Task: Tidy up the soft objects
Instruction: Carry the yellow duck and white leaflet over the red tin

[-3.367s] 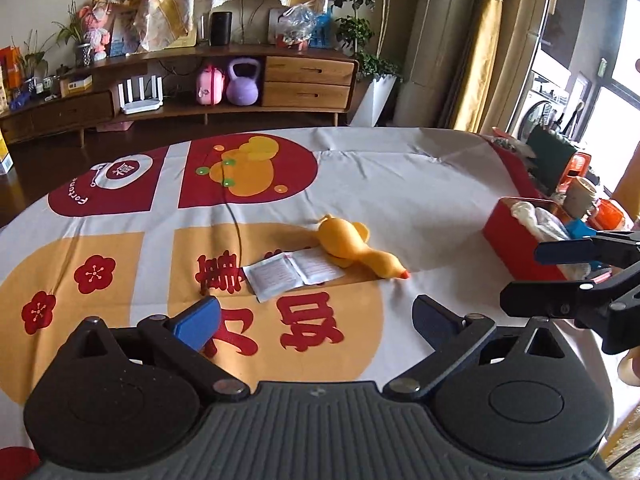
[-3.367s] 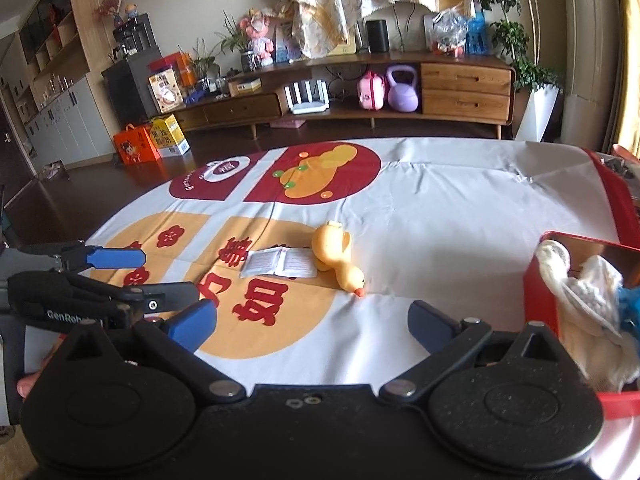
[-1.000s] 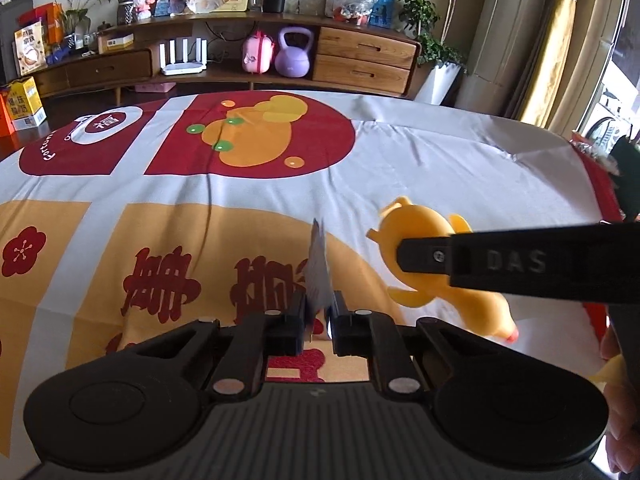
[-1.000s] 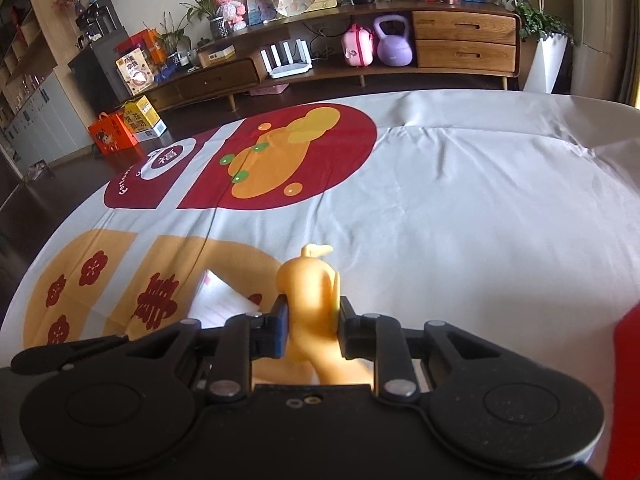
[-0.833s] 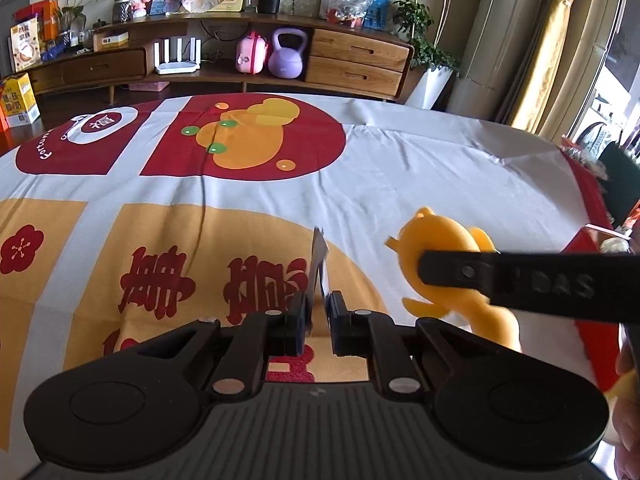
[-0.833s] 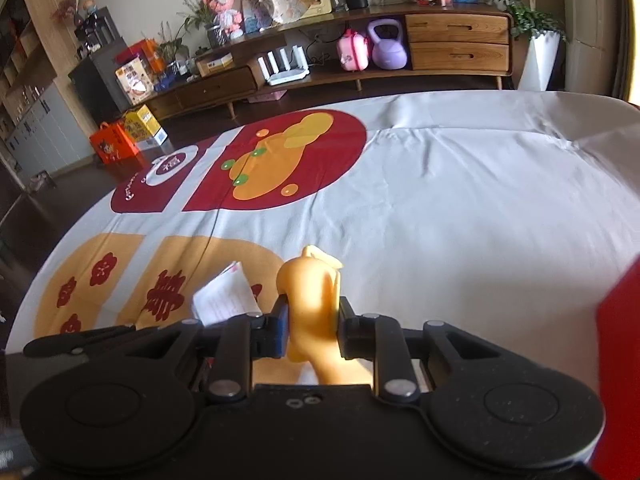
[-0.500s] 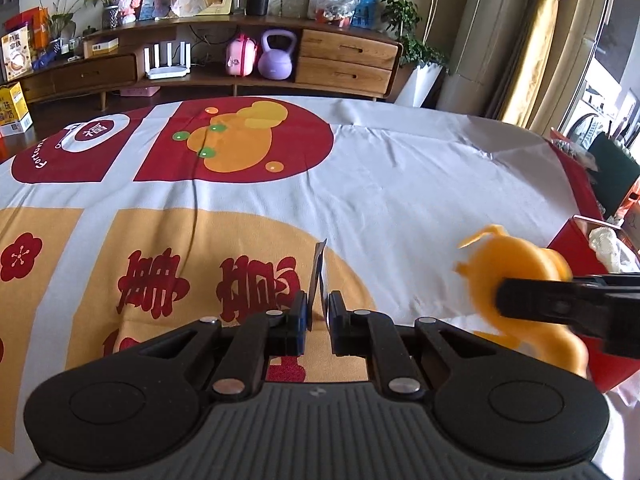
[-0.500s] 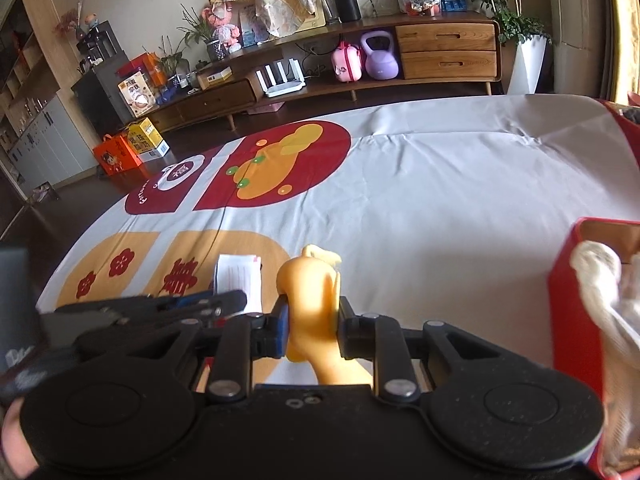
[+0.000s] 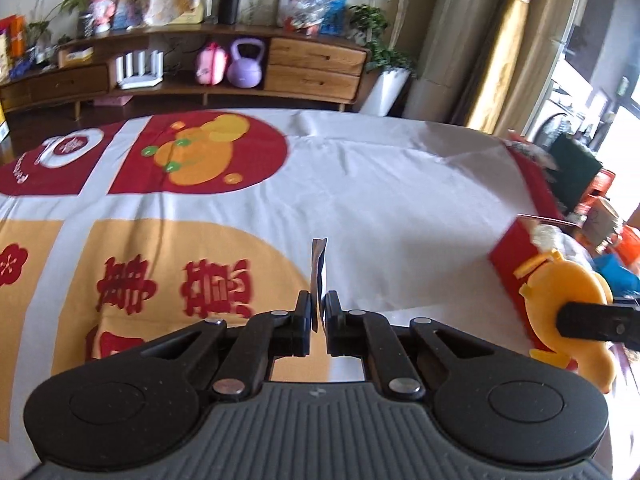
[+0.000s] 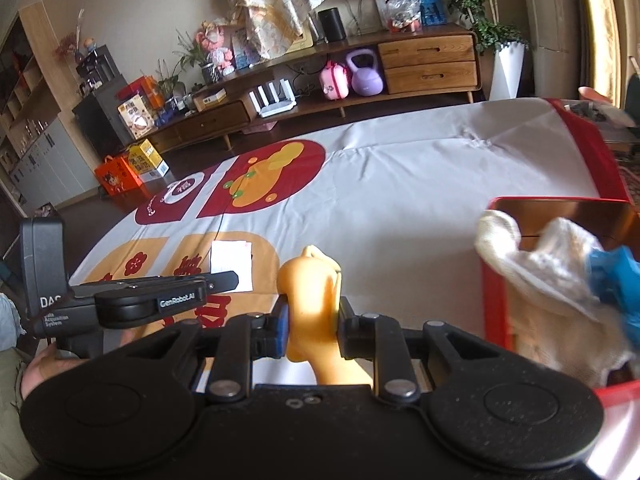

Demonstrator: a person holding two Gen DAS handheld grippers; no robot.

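Yellow soft-rubber duck toy, seen from the left wrist view, hangs at the right edge, clamped by the right tool, whose dark finger crosses its body. It sits just in front of the red open-topped storage box at the table's right side. The left tool is clenched on a thin white-and-silver foil sachet, which stands edge-on and upright between the pads, lifted clear of the white tablecloth with red and orange prints. Keep this grip firm; the sachet is thin and would likely slip if the pads relax. Hold the left tool back until the box mouth is free.

From the right wrist view, the right tool grasps the duck toy across its middle, and the soft body bulges slightly at the pads. The red box lies just to the right and is already partly filled with a crumpled white cloth and a blue soft item. The left tool reaches in from the left, the white sachet showing just beyond its tip, with the person's hand below it.

Procedure for the step in hand: carry the duck rightwards until it is above the open part of the box, beside the cloth, not on its peak. Lower before releasing, since a soft toy may bounce off the heap. How much free room remains in the box cannot be told, as blur obscures its far corner.
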